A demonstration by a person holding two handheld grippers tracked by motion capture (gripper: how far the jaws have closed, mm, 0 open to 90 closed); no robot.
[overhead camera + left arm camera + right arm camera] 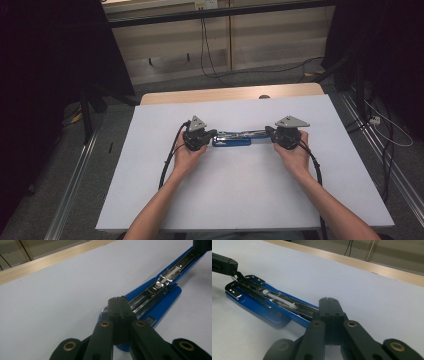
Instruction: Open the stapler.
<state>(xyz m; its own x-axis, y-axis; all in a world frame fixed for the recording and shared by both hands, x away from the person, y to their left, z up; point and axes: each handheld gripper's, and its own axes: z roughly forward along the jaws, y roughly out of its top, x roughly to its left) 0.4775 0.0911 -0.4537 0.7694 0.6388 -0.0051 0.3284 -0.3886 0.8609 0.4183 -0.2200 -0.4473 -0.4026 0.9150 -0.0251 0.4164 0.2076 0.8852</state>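
Blue stapler (231,138): we see it opened flat at mid-table (metal channel exposed), between both grippers.
Left gripper (121,305): jaws pressed together at one stapler end; whether they pinch it, we cannot tell.
Right gripper (329,305): jaws together at the opposite end; grip likewise unclear.
Table (240,200): white surface.

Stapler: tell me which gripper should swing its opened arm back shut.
Right, probably. The right gripper is clamped on the far end of the stapler's swung-out arm, while the left gripper grips the magazine end over the base, steadying it.
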